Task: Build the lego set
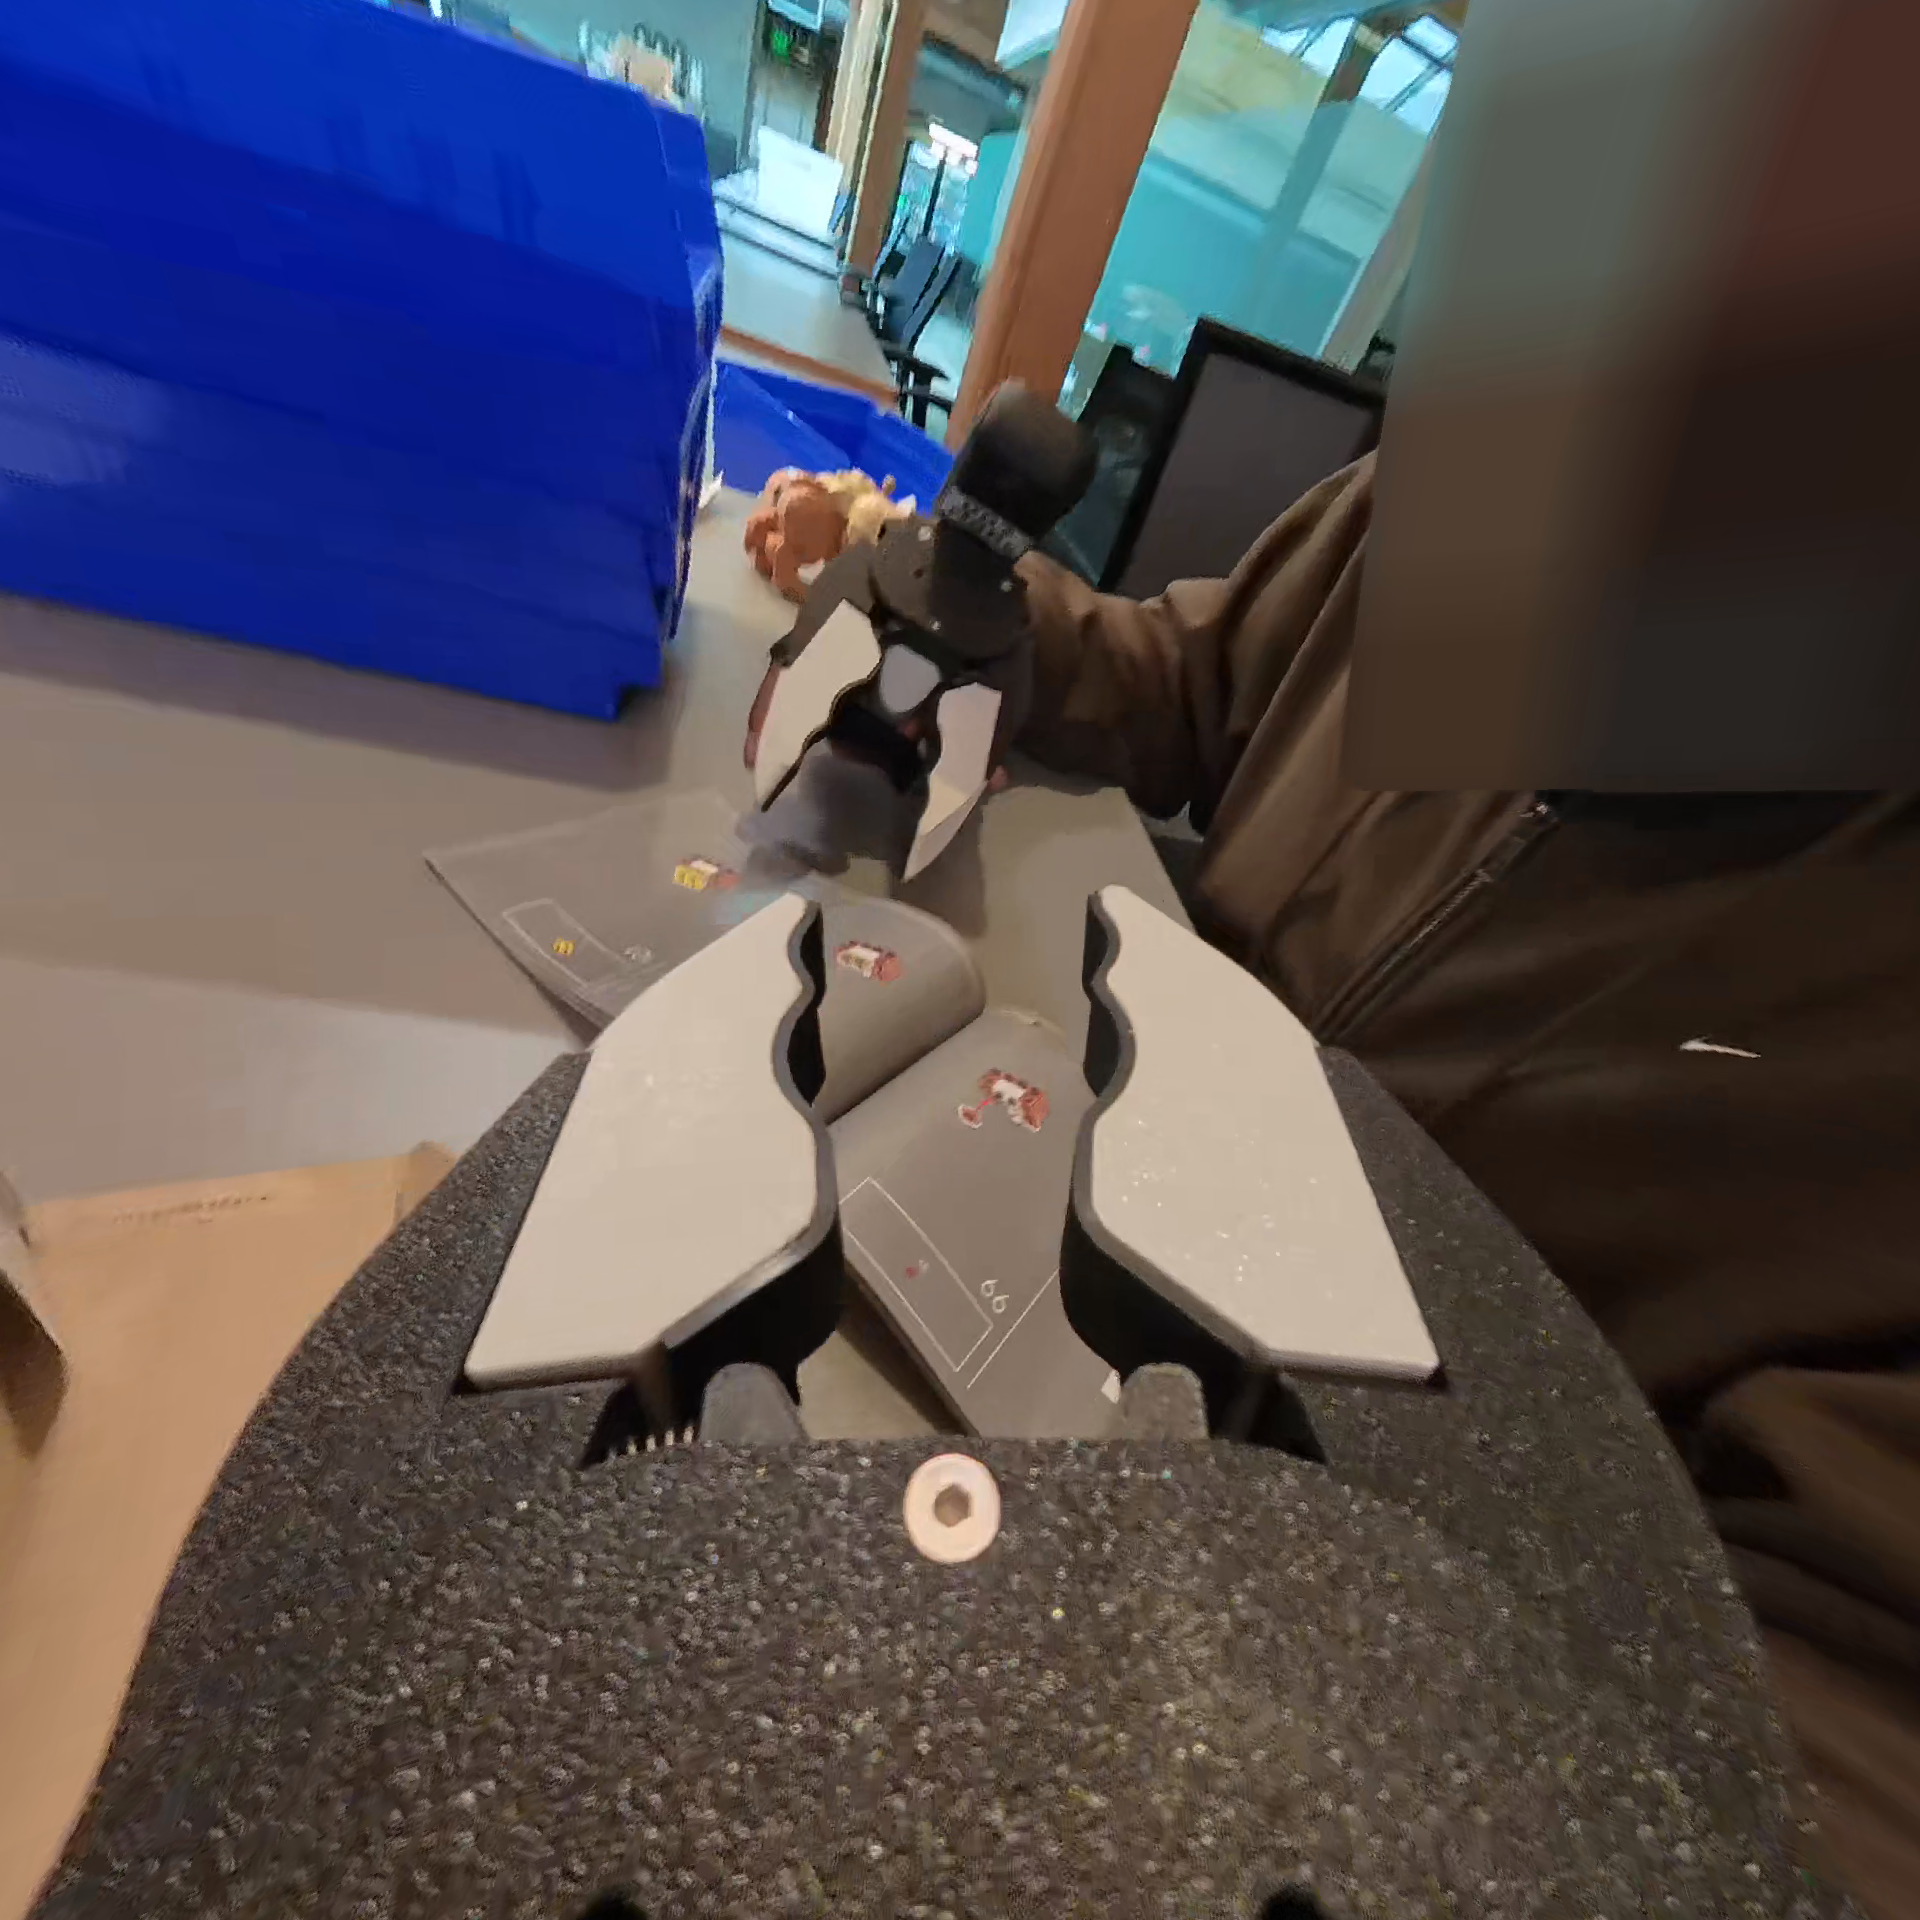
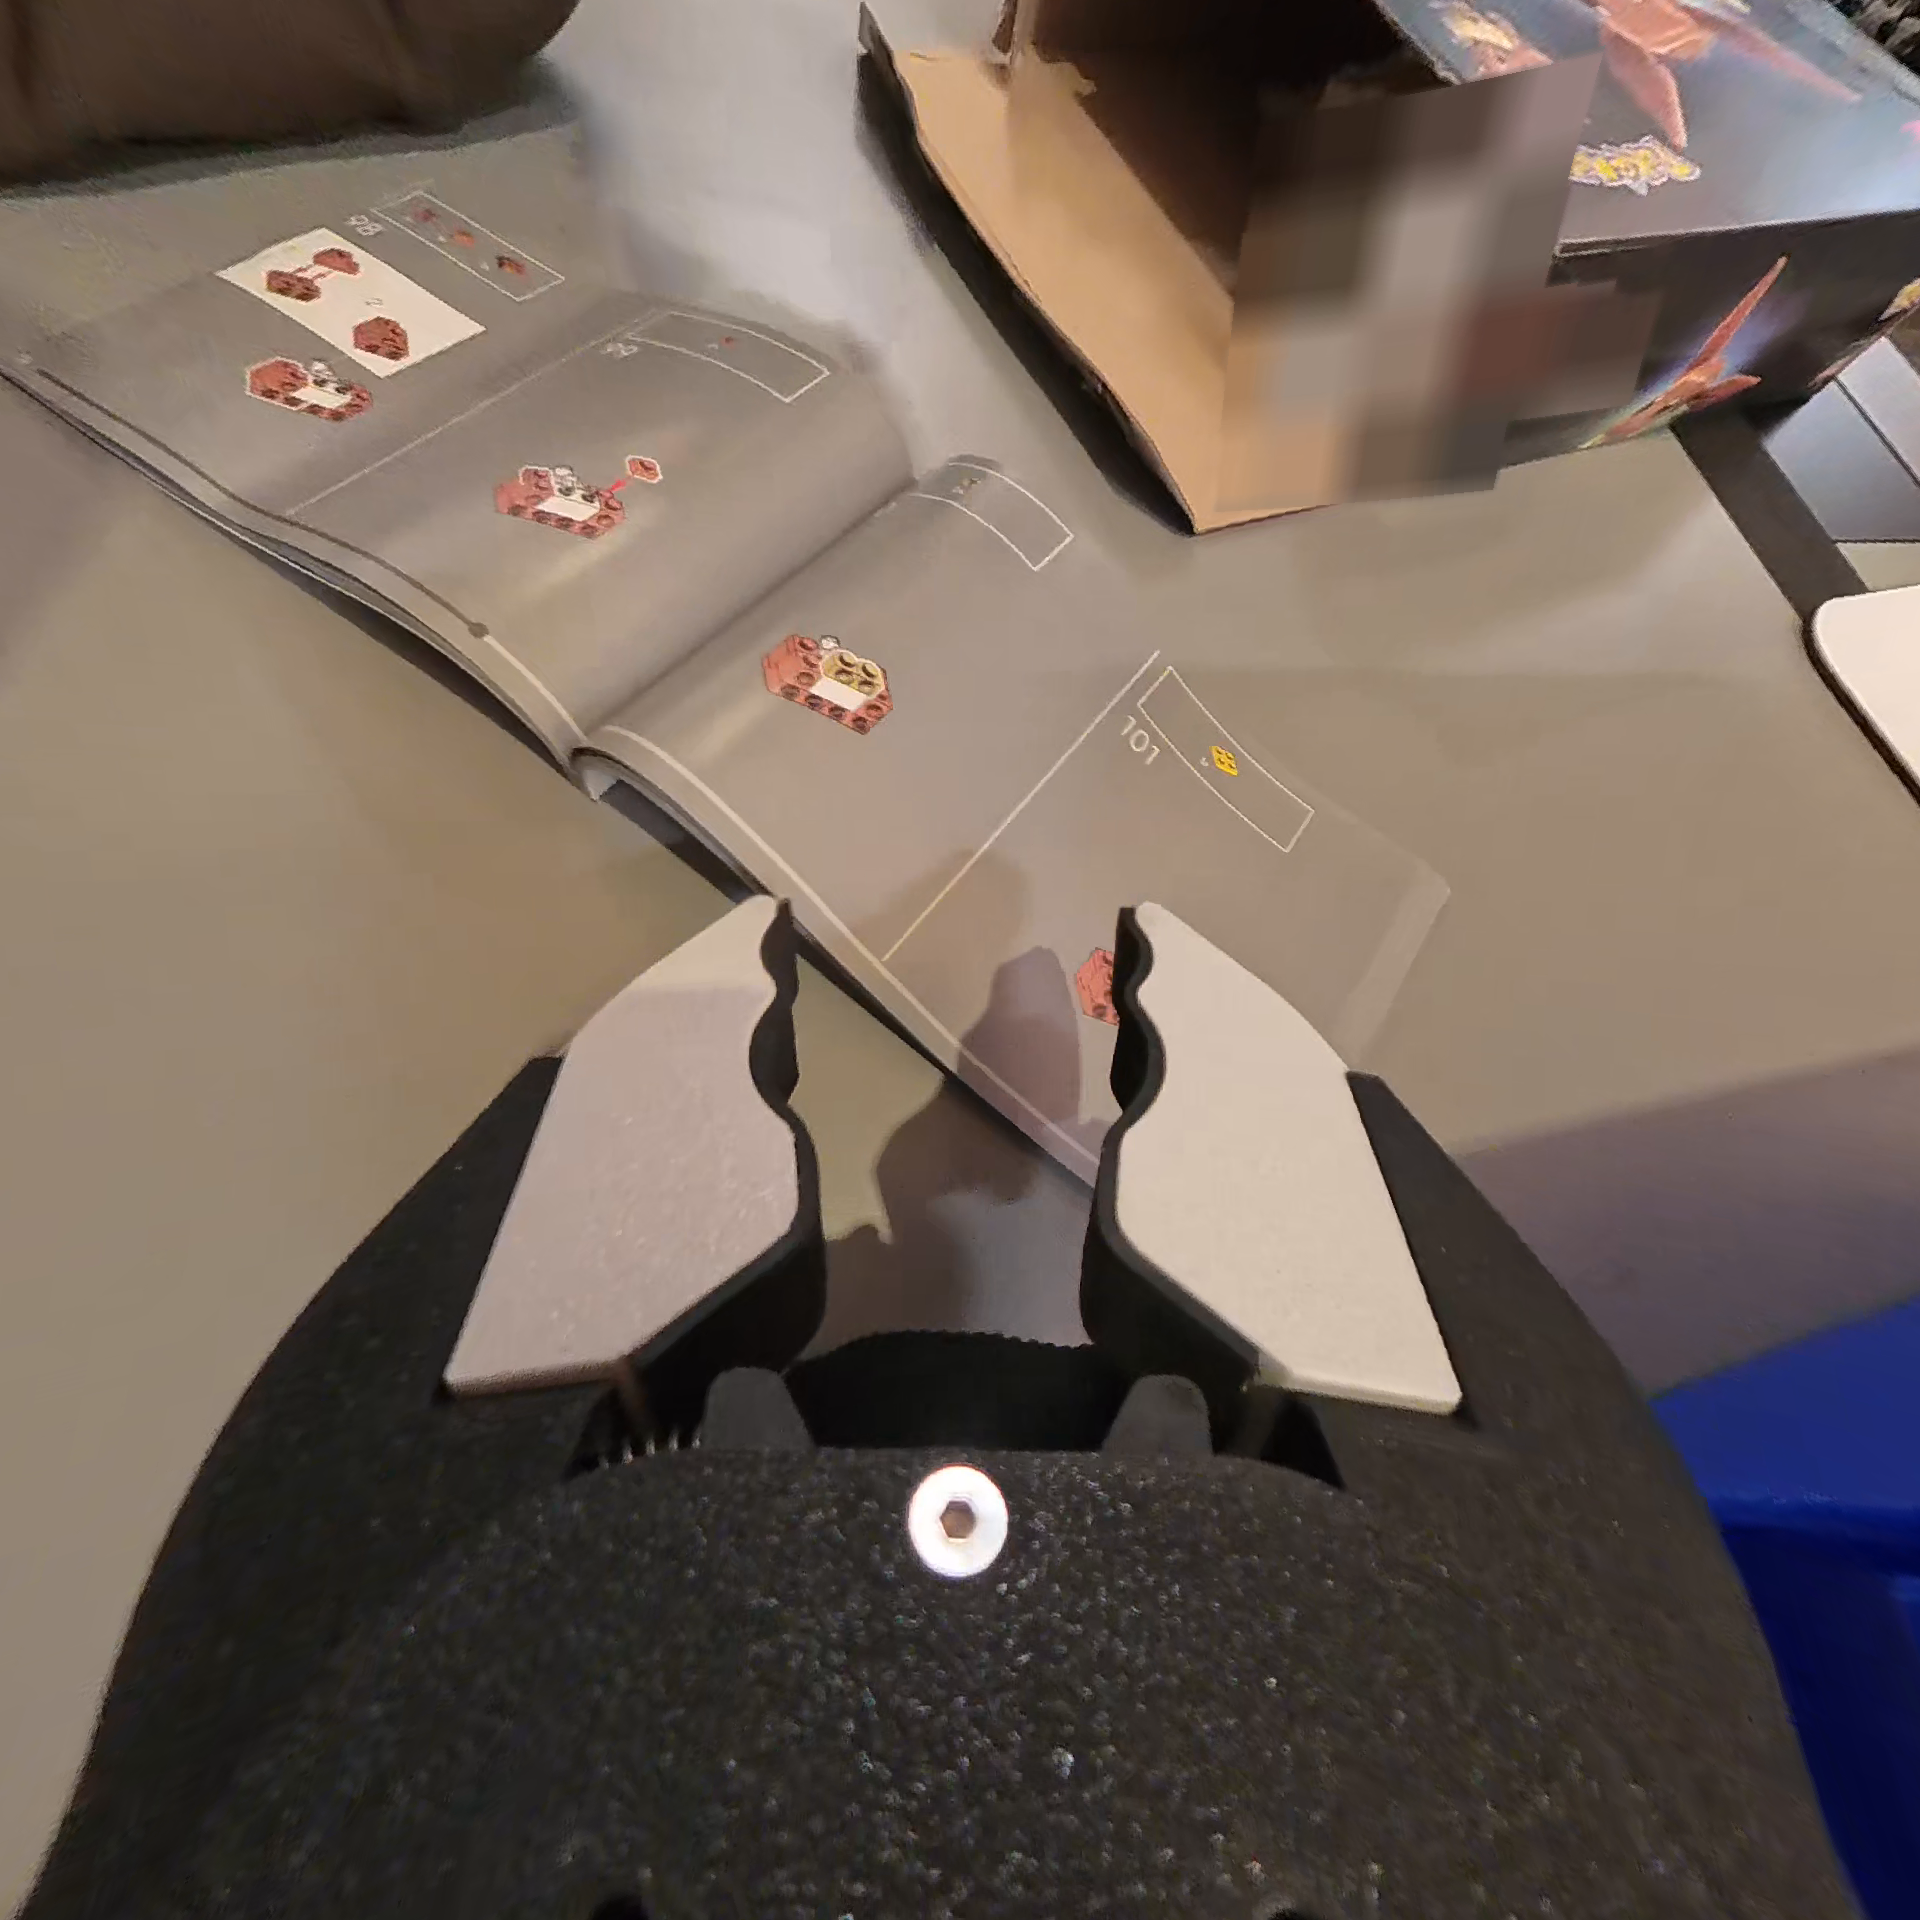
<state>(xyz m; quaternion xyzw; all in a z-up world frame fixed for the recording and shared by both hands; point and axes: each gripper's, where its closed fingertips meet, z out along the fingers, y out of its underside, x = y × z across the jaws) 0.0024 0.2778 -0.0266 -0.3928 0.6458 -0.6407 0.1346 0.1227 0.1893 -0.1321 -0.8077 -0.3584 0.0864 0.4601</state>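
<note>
An open grey instruction booklet (image 2: pixel 727 582) lies on the grey table; it also shows in the left wrist view (image 1: pixel 935 1174), with a page curling up. My left gripper (image 1: pixel 951 914) is open and empty, low over the booklet's near page. My right gripper (image 2: pixel 951 925) is open and empty above the booklet's far page edge. The right gripper also shows in the left wrist view (image 1: pixel 842 831), held in a brown sleeve, its tips near the page. A brown and tan brick build (image 1: pixel 821 514) sits on the table behind it.
A stack of blue bins (image 1: pixel 332 343) stands at the left. A brown cardboard piece (image 1: pixel 156 1382) lies near left. The open set box (image 2: pixel 1704 239) and its cardboard flap (image 2: pixel 1070 301) stand beyond the booklet. A person in a brown jacket (image 1: pixel 1558 1039) sits at the right. One gripper's finger ends stand about 20 cm off the other's.
</note>
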